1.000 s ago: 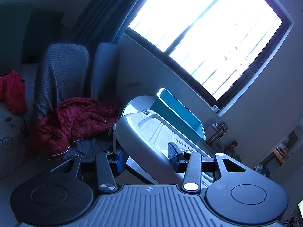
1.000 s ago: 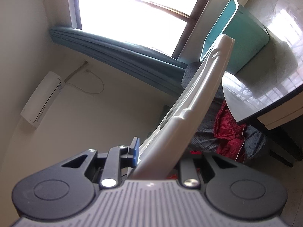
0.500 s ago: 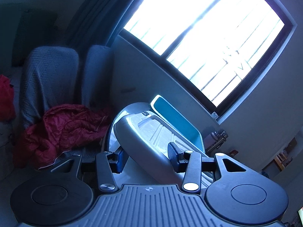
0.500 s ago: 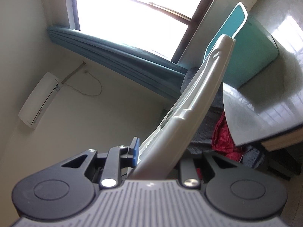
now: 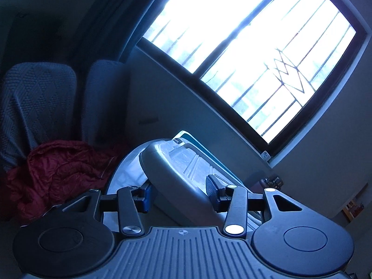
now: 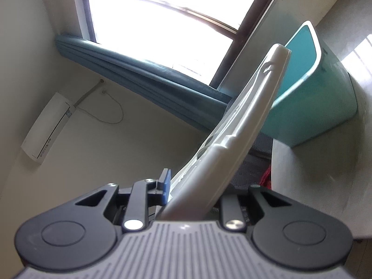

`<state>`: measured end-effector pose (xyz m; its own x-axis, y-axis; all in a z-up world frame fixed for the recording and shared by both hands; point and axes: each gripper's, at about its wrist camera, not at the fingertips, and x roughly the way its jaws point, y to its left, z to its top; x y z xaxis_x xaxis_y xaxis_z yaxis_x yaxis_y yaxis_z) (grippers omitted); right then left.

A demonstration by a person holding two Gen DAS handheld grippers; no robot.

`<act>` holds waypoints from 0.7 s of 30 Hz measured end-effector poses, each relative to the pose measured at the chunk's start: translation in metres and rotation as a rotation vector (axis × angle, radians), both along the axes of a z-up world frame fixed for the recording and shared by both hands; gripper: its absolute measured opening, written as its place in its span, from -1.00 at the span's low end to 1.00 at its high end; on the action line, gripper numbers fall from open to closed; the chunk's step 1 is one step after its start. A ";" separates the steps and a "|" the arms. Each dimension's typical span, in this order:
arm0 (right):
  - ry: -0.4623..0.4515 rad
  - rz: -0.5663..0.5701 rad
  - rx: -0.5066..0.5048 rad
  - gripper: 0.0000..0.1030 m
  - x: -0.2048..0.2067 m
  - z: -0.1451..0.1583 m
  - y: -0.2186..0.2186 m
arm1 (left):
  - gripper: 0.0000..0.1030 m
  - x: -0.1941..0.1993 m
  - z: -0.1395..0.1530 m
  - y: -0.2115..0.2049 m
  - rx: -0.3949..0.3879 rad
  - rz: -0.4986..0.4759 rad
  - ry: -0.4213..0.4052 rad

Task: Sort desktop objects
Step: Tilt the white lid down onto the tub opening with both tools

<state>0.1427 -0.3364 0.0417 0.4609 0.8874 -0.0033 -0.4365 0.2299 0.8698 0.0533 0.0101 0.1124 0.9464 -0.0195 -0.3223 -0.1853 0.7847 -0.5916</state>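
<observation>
Compared with the frame one second back, both cameras sit closer to the teal bin, and the red garment has slid from centre-left toward 8 o'clock in the left wrist view.

I read the left gripper (image 5: 179, 194) as clamped on the white lid (image 5: 183, 181): its blue pad presses the lid's rounded edge at 9 o'clock of the grip, and the black pad bears on the ribbed face at 3 o'clock. From this camera the lid runs away toward 12 o'clock, tilted, with its far end overlapping the rim of the teal bin (image 5: 209, 155).

I read the right gripper (image 6: 193, 190) as clamped on the same white lid (image 6: 241, 125). Its blue pad touches the moulded face at 9 o'clock; the opposite finger is hidden behind the lid. Here the lid stands edge-on, leaning toward 1 o'clock, with its tip in front of the teal bin (image 6: 325, 107).

The teal bin rests on the pale table (image 6: 325, 174) at 3 o'clock of the right wrist view. I cannot tell whether the lid touches the bin.

Further out, I see the window (image 5: 244, 58) at 1 o'clock, two grey chair backs (image 5: 37, 102) at 9 o'clock and the red garment (image 5: 58, 169) below them. The right camera shows the folded curtain (image 6: 144, 79) at 11 o'clock and a wall air conditioner (image 6: 46, 125) at 9 o'clock.
</observation>
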 end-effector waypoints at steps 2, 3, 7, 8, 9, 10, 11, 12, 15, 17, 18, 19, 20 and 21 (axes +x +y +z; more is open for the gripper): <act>-0.007 0.006 -0.003 -0.53 0.013 0.002 -0.005 | -0.10 0.015 0.002 -0.006 0.000 0.007 -0.004; -0.010 0.009 -0.005 -0.53 0.021 0.003 -0.008 | -0.10 0.022 0.002 -0.009 0.000 0.011 -0.007; -0.009 0.022 -0.005 -0.53 0.050 0.005 -0.016 | -0.10 0.051 0.004 -0.021 0.001 0.026 -0.011; -0.010 0.025 -0.005 -0.53 0.056 0.005 -0.017 | -0.10 0.057 0.004 -0.023 0.002 0.031 -0.014; -0.010 0.028 -0.005 -0.53 0.062 0.006 -0.018 | -0.10 0.062 0.005 -0.025 0.004 0.035 -0.017; -0.011 0.032 -0.005 -0.53 0.069 0.006 -0.019 | -0.10 0.068 0.006 -0.027 0.005 0.039 -0.020; -0.012 0.037 -0.005 -0.53 0.076 0.007 -0.020 | -0.10 0.074 0.007 -0.029 0.007 0.043 -0.023; -0.014 0.042 -0.005 -0.53 0.083 0.007 -0.021 | -0.10 0.079 0.007 -0.031 0.006 0.047 -0.024; -0.011 0.051 -0.003 -0.52 0.098 0.009 -0.024 | -0.10 0.094 0.009 -0.034 0.010 0.058 -0.024; -0.010 0.054 -0.002 -0.52 0.108 0.009 -0.025 | -0.10 0.104 0.010 -0.036 0.010 0.061 -0.024; -0.012 0.053 -0.002 -0.52 0.115 0.009 -0.027 | -0.10 0.109 0.009 -0.037 0.010 0.062 -0.024; -0.013 0.054 -0.001 -0.52 0.119 0.009 -0.028 | -0.10 0.114 0.010 -0.037 0.013 0.063 -0.025; -0.014 0.054 0.001 -0.52 0.123 0.009 -0.028 | -0.10 0.119 0.010 -0.037 0.016 0.064 -0.025; -0.013 0.055 0.003 -0.52 0.127 0.008 -0.028 | -0.10 0.124 0.011 -0.037 0.019 0.065 -0.025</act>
<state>0.2700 -0.3642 0.0498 0.4119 0.9112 0.0052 -0.4593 0.2027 0.8649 0.1775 -0.0270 0.1231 0.9531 0.0482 -0.2987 -0.2219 0.7825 -0.5818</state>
